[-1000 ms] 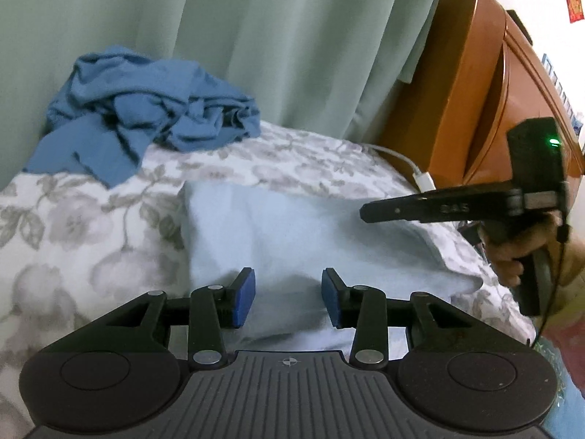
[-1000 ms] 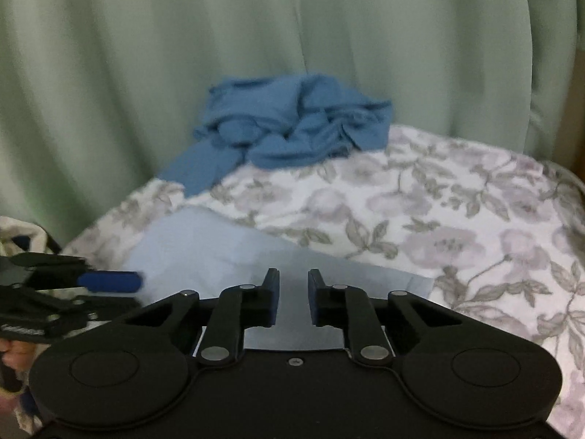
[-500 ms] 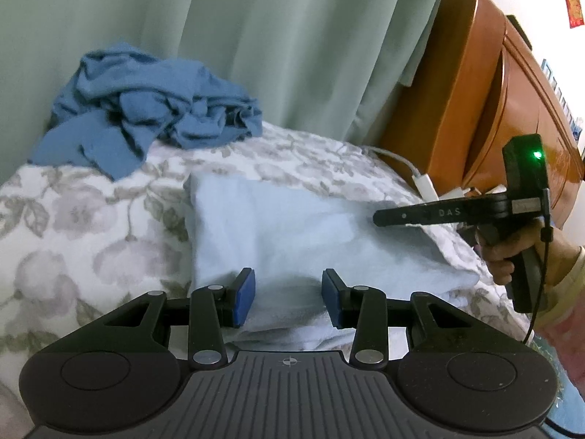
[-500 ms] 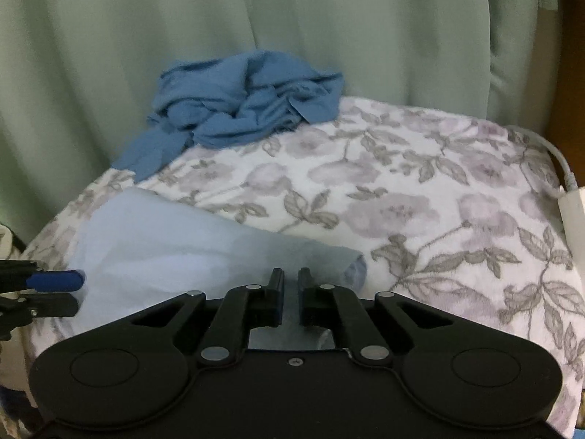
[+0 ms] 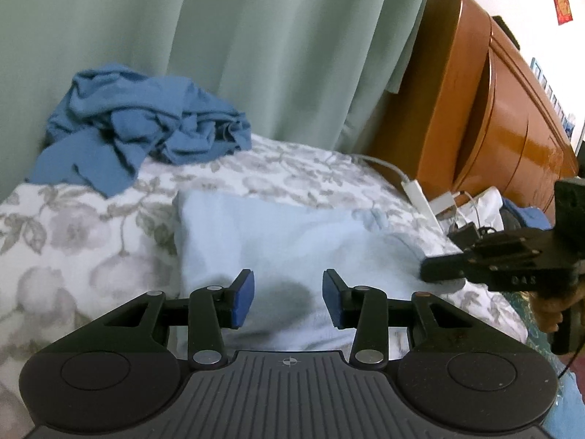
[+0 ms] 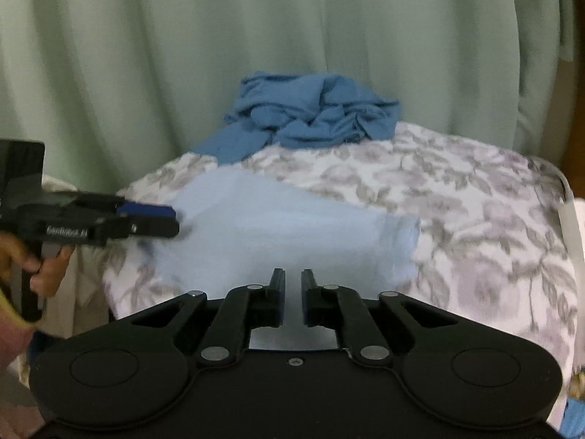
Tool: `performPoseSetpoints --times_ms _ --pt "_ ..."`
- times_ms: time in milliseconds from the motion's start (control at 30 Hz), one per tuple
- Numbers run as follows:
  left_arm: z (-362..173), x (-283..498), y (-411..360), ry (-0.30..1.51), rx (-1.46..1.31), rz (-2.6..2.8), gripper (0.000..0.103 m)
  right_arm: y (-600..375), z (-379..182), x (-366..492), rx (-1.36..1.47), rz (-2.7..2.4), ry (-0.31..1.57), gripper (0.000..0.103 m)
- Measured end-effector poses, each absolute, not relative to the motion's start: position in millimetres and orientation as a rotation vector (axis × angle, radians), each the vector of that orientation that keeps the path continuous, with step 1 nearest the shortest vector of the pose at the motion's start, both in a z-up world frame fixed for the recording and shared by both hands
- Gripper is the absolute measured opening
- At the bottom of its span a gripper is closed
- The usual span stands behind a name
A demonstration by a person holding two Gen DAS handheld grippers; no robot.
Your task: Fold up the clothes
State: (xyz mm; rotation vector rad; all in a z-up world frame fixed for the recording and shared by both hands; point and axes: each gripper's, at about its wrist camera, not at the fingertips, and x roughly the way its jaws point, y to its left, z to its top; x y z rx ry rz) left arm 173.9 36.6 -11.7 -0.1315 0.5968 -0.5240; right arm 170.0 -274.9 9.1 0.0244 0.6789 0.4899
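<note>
Left wrist view: pale blue garment [image 5: 289, 241] lies folded flat on the bed [image 5: 73, 226], on its flowered cover, just ahead of the left tongs [image 5: 288, 300].
Garment edges: near edge runs under the left tongs; right end is a thicker rolled fold [image 6: 400, 241] in the right wrist view.
Left tongs: partly open, blue pads [image 5: 243, 298] apart over the cloth, nothing between them.
Right tongs [image 6: 292, 301]: jaws closing to a narrow slit above the garment's near edge; whether cloth is pinched there cannot be told.
Right tongs, side-on [image 5: 444, 267]: tip sits at the garment's right edge, held by a hand [image 5: 552, 311].
Left tongs, side-on [image 6: 153, 219]: tip at the garment's left edge.
Darker blue clothes [image 5: 142, 131]: crumpled heap at the far end of the bed, well apart from the folded piece.
Curtain [image 5: 219, 44]: pale green, hanging behind the bed.
Headboard [image 5: 486, 124]: brown wood, to the right.
White cable [image 5: 413, 188]: on the bed near the headboard.
</note>
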Motion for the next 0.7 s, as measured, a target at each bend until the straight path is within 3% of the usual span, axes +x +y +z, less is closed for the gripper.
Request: performPoseSetpoints --times_ms 700 --pt "-35 171 47 0.632 -0.165 -0.502 0.038 -297 -27 148 0.124 0.446 0.725 0.002"
